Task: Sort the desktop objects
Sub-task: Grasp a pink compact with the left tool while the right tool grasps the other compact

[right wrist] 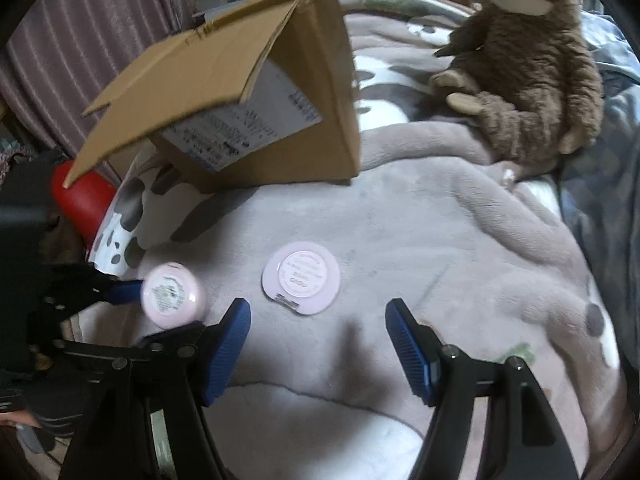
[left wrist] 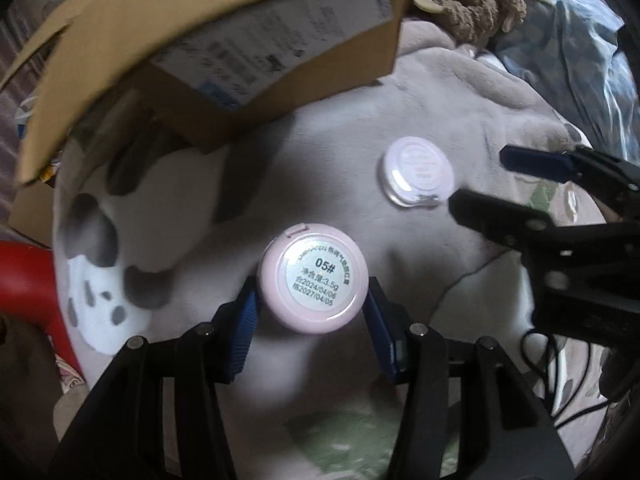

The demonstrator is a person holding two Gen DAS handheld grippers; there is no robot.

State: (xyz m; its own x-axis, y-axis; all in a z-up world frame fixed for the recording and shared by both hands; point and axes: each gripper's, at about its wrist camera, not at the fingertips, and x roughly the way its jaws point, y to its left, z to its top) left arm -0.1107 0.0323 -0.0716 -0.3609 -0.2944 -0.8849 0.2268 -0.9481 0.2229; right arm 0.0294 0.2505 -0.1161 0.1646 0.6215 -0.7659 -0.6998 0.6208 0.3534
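- Left wrist view: your left tool [left wrist: 312, 304] was clamped on the small round pink plastic compact [left wrist: 313, 281], its blue pads pressing the rim on opposite sides, label side facing the camera. The compact was held above the grey plush blanket [left wrist: 340, 152] on the bed, though how far above I could not tell.
- In the same view, the flat round pale-pink lidded compact [left wrist: 418, 173] lay on the blanket further ahead, with your right tool [left wrist: 476, 182] just beside it, its fingers apart. The open brown cardboard box [left wrist: 248, 60] stood beyond.
- I judged the held compact light and rigid, with a smooth, slippery wall; a grip across the widest part of the rim, as you had it, looked safest, since a hinged lid could pop under a squeeze.
- Right wrist view: your right tool stood wide apart and empty, short of the flat compact, which rested flat on the blanket between the line of its fingers.
- That compact looked thin and low; on soft plush you would probably need to press the pads down around its edge.
- The brown plush sloth toy [right wrist: 532, 60] sat well apart, behind.
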